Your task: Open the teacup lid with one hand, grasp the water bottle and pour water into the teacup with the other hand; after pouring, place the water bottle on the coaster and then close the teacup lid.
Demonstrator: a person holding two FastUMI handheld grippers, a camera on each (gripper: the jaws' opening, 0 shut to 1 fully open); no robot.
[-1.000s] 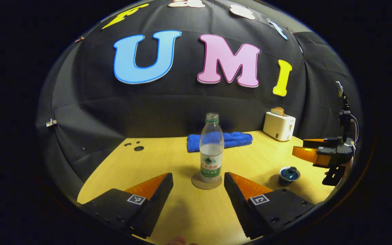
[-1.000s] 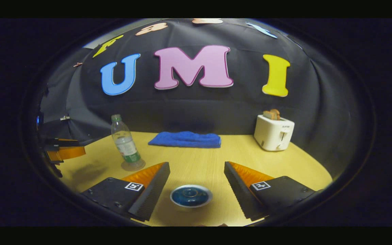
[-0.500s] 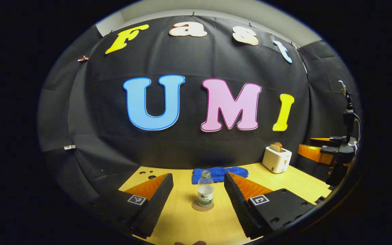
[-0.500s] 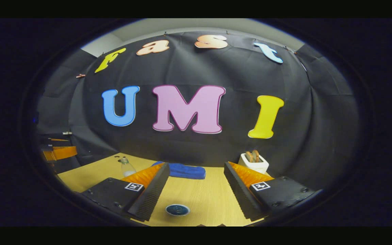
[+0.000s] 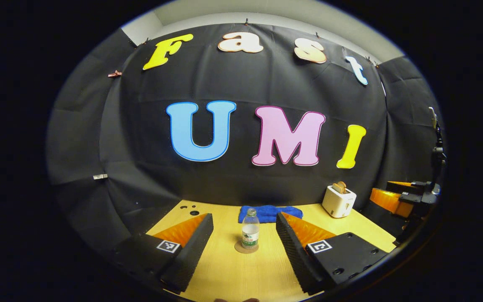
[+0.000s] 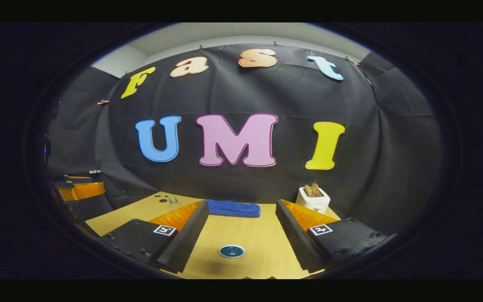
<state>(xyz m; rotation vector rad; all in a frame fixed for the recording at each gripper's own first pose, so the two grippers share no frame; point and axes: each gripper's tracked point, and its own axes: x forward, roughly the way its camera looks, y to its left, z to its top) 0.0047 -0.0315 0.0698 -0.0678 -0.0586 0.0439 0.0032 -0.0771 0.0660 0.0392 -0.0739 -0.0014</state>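
A clear water bottle [image 5: 250, 228] with a green label stands upright on a round coaster [image 5: 246, 247] on the wooden table [image 5: 241, 272]. My left gripper [image 5: 245, 220] is open, well back from the bottle, which appears between its fingers. In the right gripper view a dark blue lidded teacup [image 6: 232, 251] sits on the table, seen from above. My right gripper [image 6: 242, 206] is open and held high above and behind the cup. The bottle's cap [image 6: 173, 201] peeks over the right gripper's left finger. The right gripper [image 5: 401, 197] also appears at the right edge of the left gripper view.
A folded blue towel [image 5: 270, 213] lies at the back of the table. A white toaster [image 5: 338, 201] with bread in it stands at the back right. A few dark holes [image 5: 189, 210] mark the table's far left corner. The left gripper [image 6: 76, 191] sits at the left edge.
Both grippers have pulled back and up from the table, so the bottle and the teacup look much smaller. Both stayed open. The bottle and the cup have not moved.
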